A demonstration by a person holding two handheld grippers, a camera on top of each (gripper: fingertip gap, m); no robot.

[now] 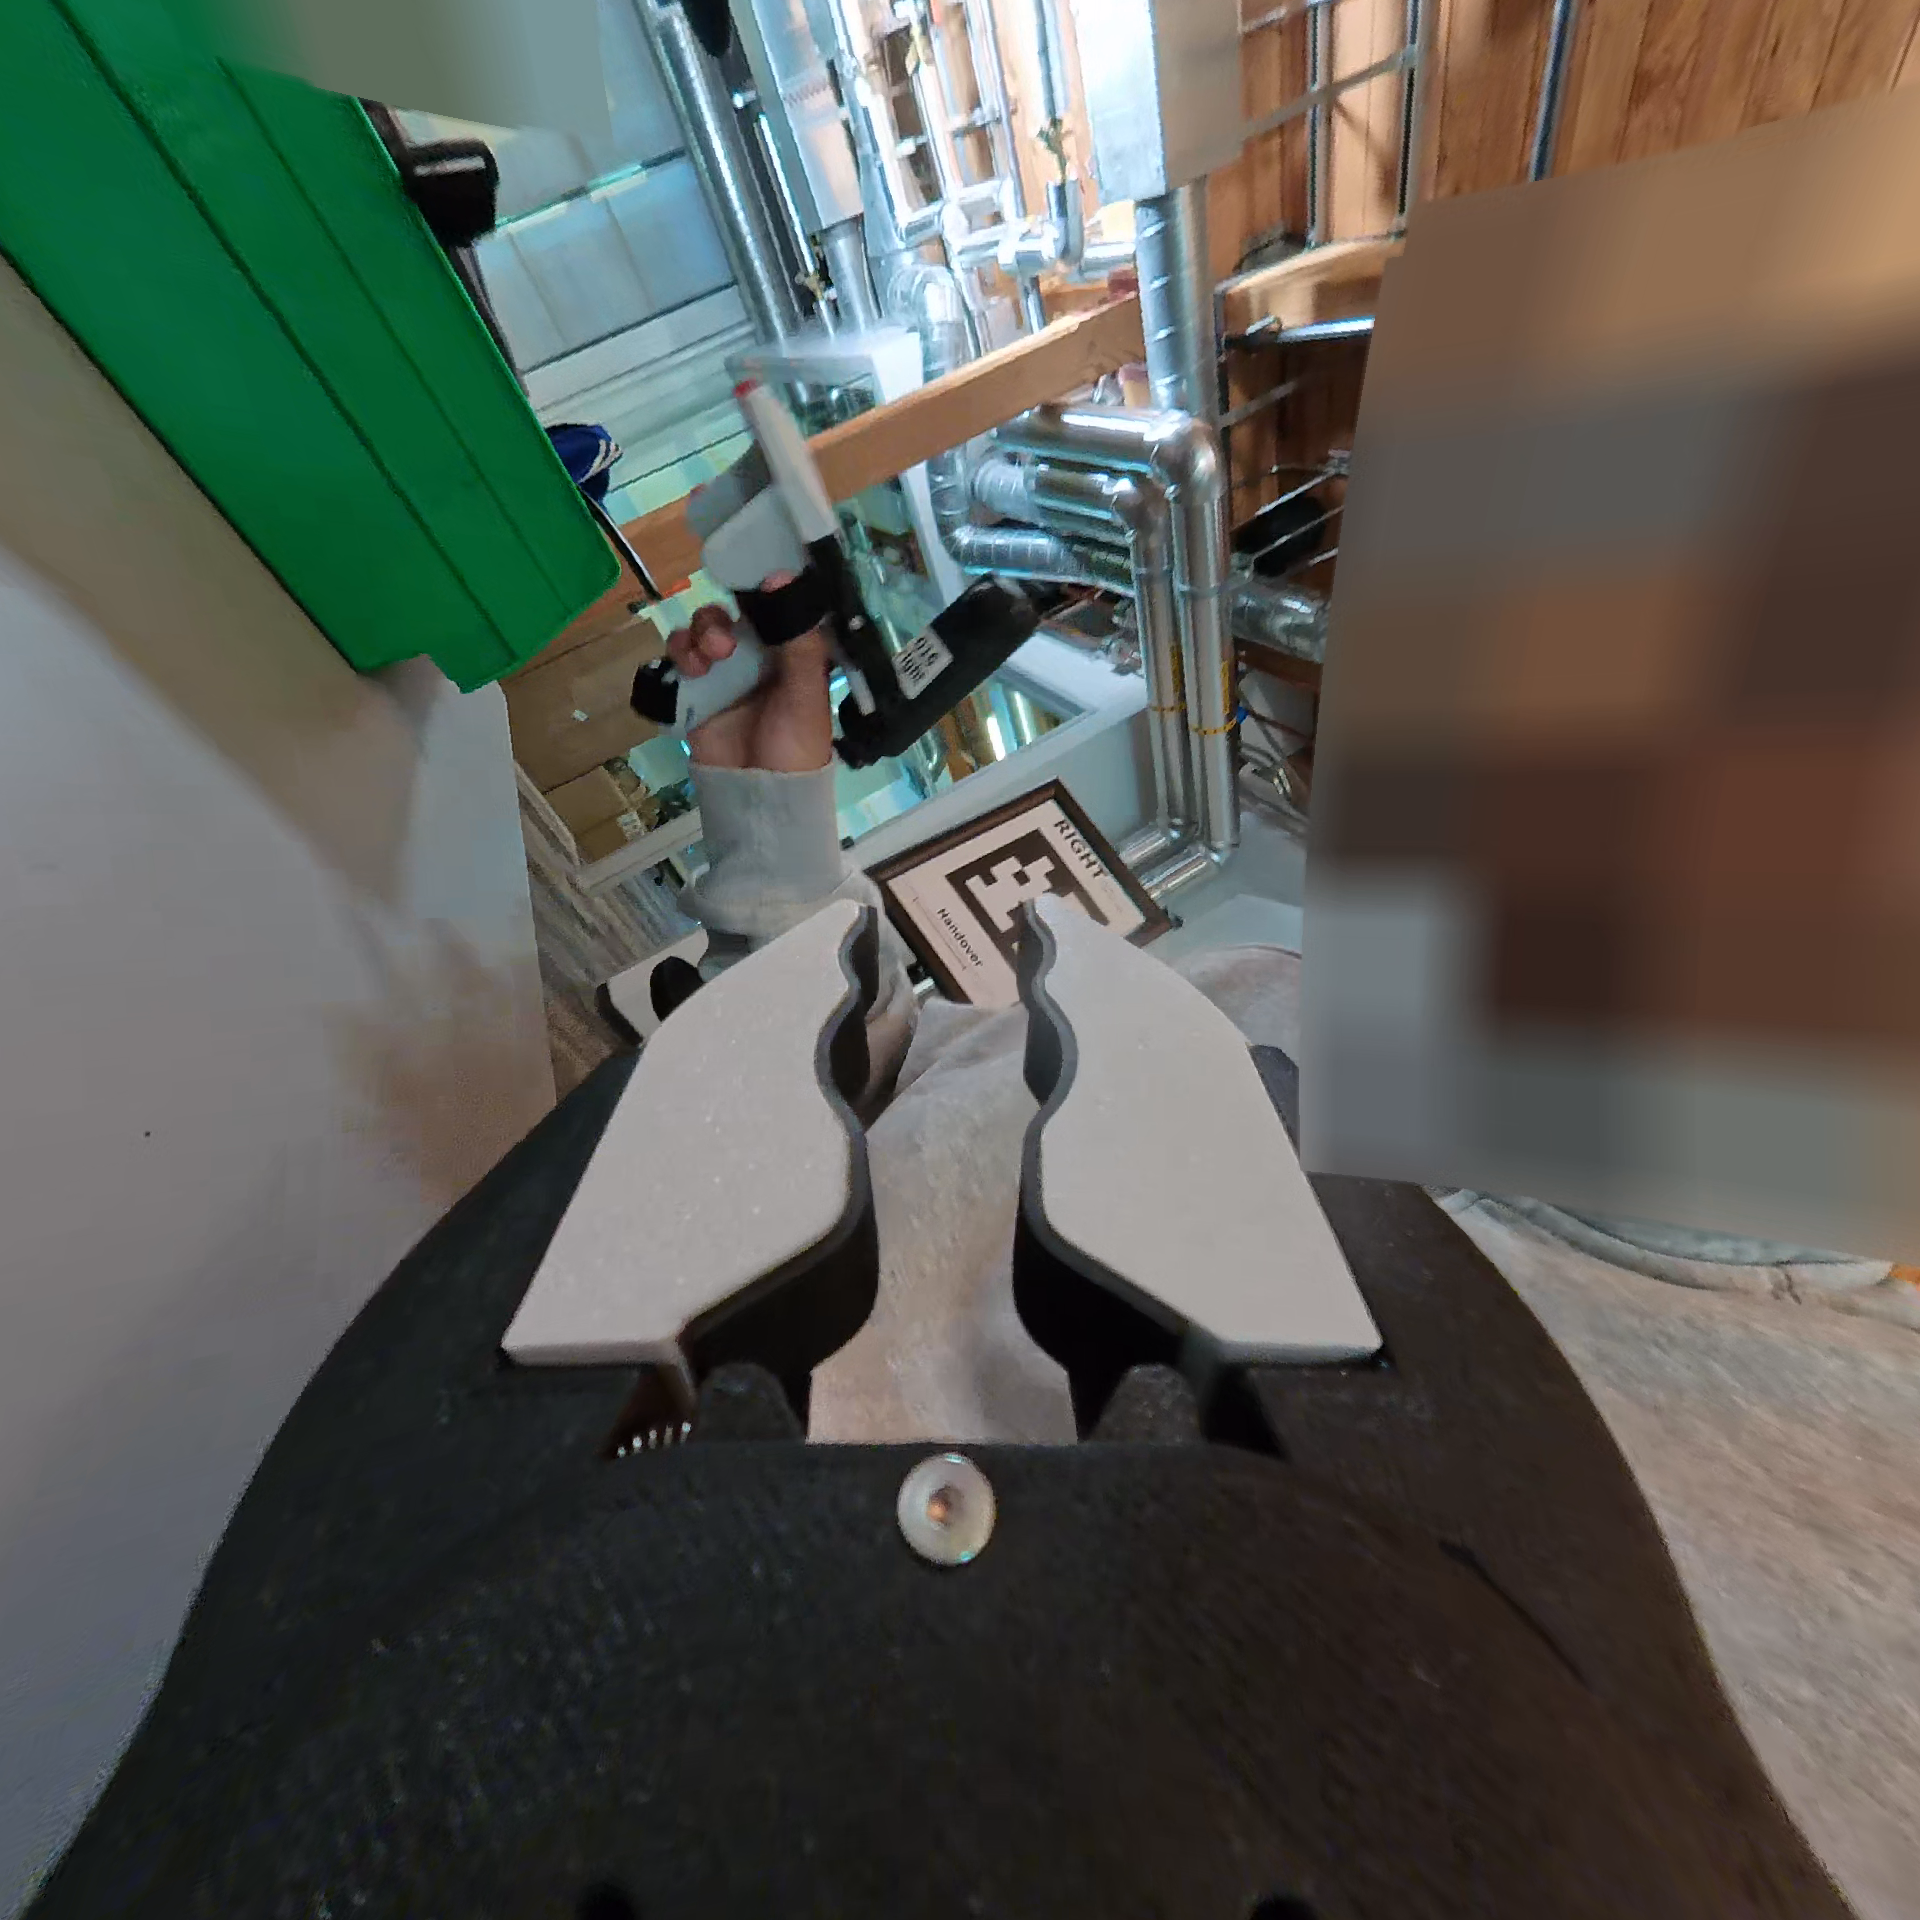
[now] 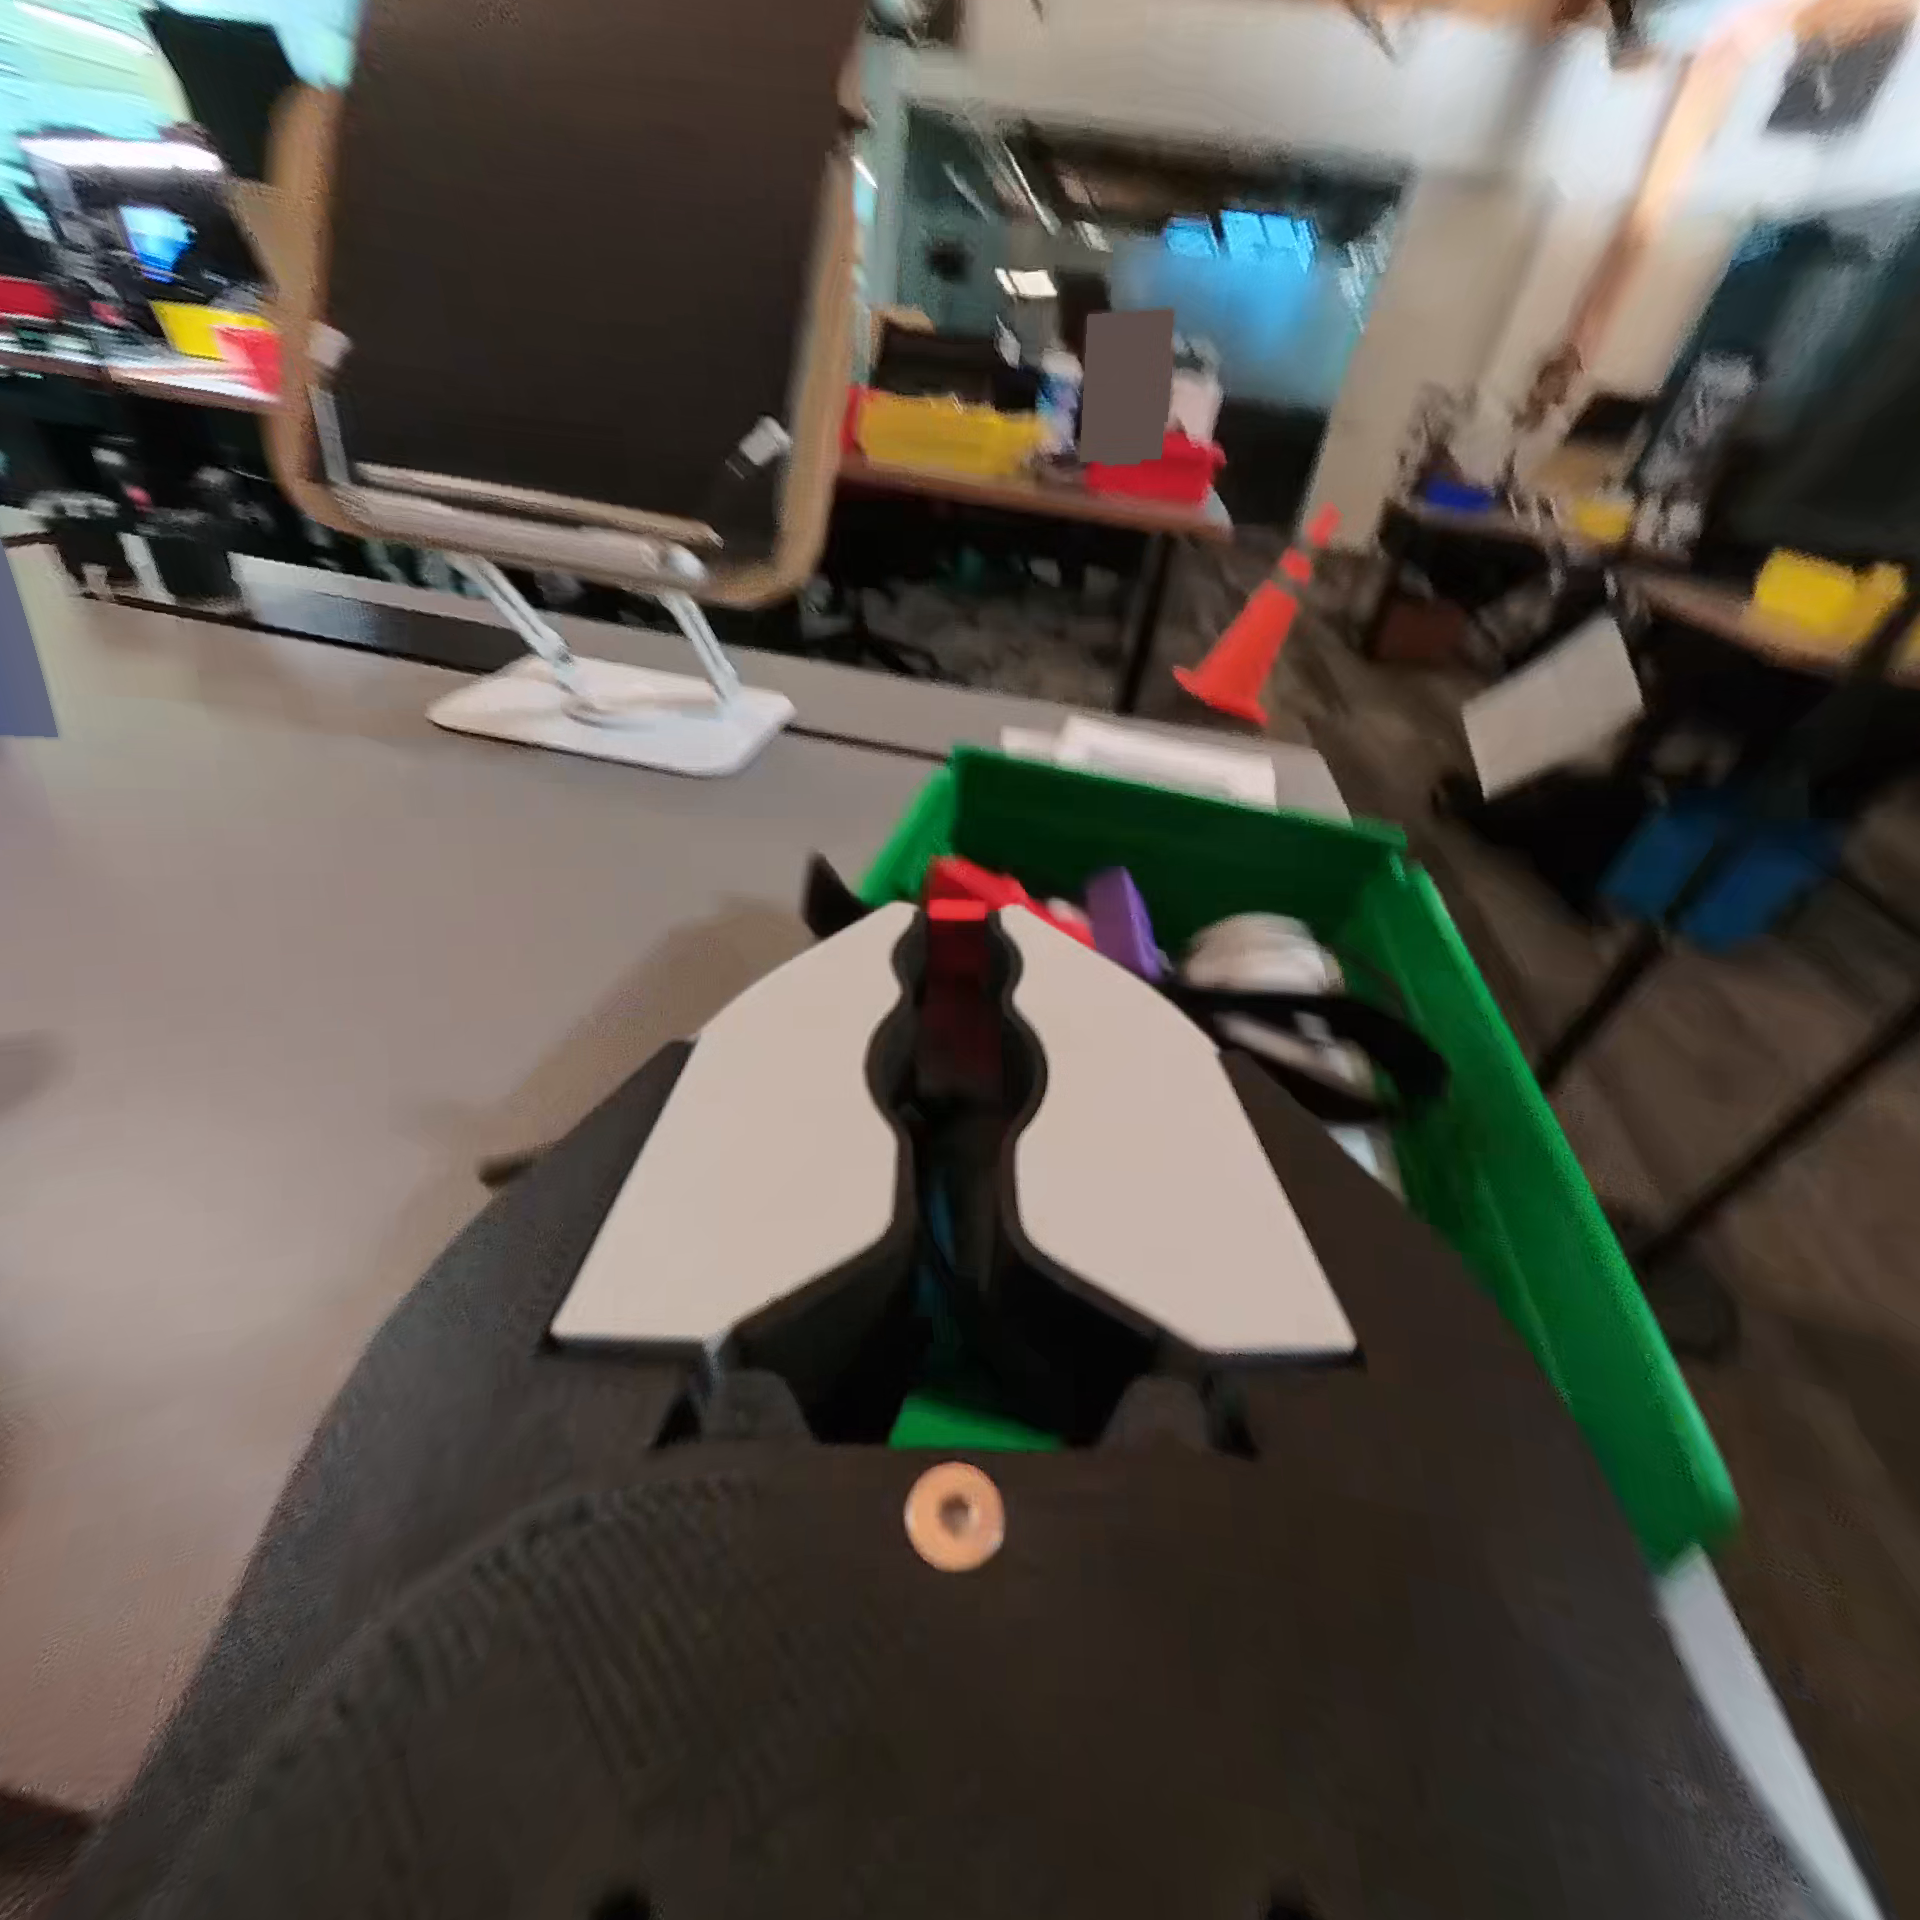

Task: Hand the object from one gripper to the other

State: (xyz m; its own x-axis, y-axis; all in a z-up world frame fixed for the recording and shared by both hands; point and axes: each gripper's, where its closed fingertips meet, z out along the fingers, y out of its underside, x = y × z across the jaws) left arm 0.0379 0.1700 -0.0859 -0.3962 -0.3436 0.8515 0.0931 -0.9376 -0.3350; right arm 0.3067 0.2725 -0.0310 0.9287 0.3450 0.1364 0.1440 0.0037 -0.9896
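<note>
A: What does the right gripper (image 2: 961, 914) have?
B: A small red block (image 2: 958, 971), bright at its top end and darker lower down, pinched upright between the grey fingers (image 2: 800, 1122), over the green bin (image 2: 1496, 1132) on the table (image 2: 312, 935)

A: And the left gripper (image 1: 945, 920)?
B: Spread apart, holding nothing, with a grey sleeve (image 1: 769, 842) behind it. Farther off, a hand (image 1: 764, 707) holds up the other gripper, where the block shows only as a red tip (image 1: 744, 388)

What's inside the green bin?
Green bin holds a purple block, a whitish round thing with black straps and something red. The right gripper, shut on a red piece, covers the rest.
</note>
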